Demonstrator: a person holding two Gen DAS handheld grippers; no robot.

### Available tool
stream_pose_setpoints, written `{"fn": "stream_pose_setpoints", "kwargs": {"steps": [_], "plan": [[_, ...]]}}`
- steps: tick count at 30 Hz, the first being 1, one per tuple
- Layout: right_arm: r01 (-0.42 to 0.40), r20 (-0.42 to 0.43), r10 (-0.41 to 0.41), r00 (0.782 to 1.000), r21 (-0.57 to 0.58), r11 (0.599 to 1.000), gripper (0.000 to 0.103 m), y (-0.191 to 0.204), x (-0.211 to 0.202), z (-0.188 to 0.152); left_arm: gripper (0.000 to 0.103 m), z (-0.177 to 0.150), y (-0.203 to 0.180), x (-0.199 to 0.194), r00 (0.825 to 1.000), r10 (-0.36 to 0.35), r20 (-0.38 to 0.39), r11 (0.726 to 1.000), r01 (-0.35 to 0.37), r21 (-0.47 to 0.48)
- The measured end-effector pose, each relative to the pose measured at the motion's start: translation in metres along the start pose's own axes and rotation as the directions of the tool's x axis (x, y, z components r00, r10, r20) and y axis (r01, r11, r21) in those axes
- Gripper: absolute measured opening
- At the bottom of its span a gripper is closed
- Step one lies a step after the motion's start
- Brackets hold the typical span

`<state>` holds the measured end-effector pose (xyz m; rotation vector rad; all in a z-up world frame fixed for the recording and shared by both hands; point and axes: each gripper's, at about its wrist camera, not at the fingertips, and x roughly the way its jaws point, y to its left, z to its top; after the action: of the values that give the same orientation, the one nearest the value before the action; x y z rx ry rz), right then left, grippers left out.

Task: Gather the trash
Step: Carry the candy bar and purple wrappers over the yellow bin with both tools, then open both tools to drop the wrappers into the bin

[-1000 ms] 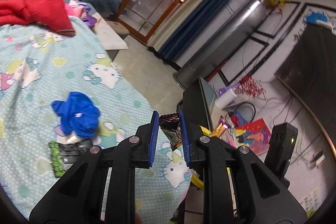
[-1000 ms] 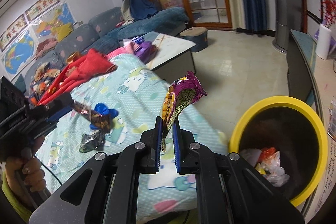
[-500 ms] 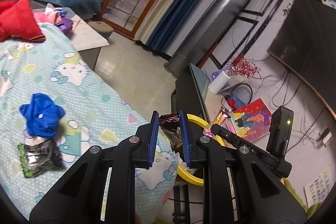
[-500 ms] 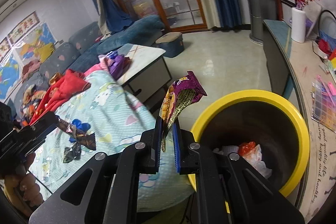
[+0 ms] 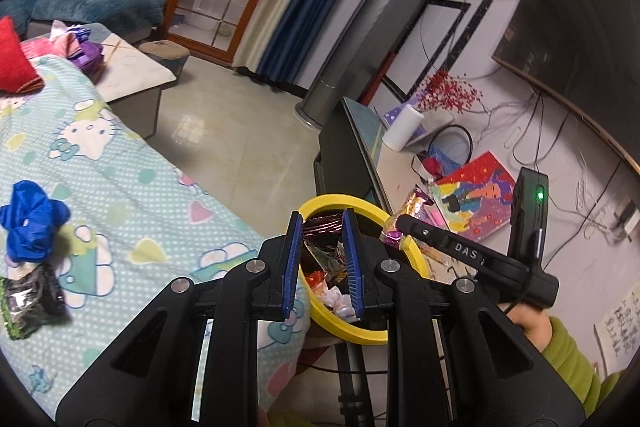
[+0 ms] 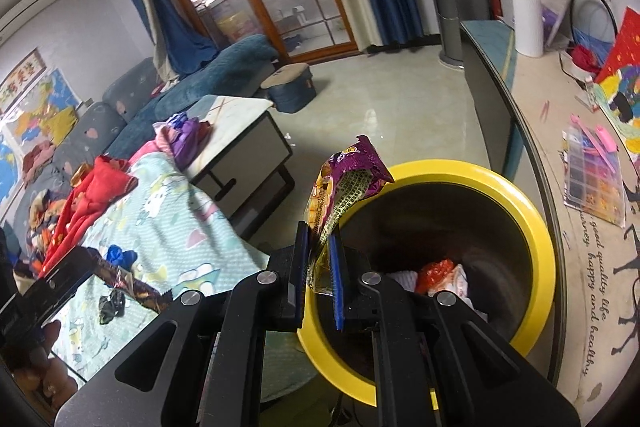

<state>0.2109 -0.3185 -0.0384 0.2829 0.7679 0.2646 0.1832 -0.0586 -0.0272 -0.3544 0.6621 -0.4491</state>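
A dark crinkled wrapper [image 5: 322, 227] stands pinched between blue jaws above the yellow-rimmed bin [image 6: 536, 227]; a purple-and-yellow wrapper [image 6: 346, 183] stands upright over the bin's near rim; crumpled trash [image 6: 438, 273] lies inside; a blue wad [image 5: 30, 223] touches a green-edged wrapper [image 5: 28, 303] on the bed.

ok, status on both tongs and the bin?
Left tongs shut on dark wrapper, over the yellow bin. Right tongs shut on purple wrapper at the rim. Nothing blocking the drop.
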Motion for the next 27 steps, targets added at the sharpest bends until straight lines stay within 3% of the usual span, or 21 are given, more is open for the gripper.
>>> {"fn": "stream_pose_setpoints", "kwargs": {"steps": [27], "plan": [[0.076, -0.106, -0.057, 0.993, 0.189, 0.979, 0.012, -0.081, 0.021, -0.012, 0.015, -0.031, -0.044, 0.073, 0.988, -0.062, -0.14, 0.991, 0.078, 0.109]]}}
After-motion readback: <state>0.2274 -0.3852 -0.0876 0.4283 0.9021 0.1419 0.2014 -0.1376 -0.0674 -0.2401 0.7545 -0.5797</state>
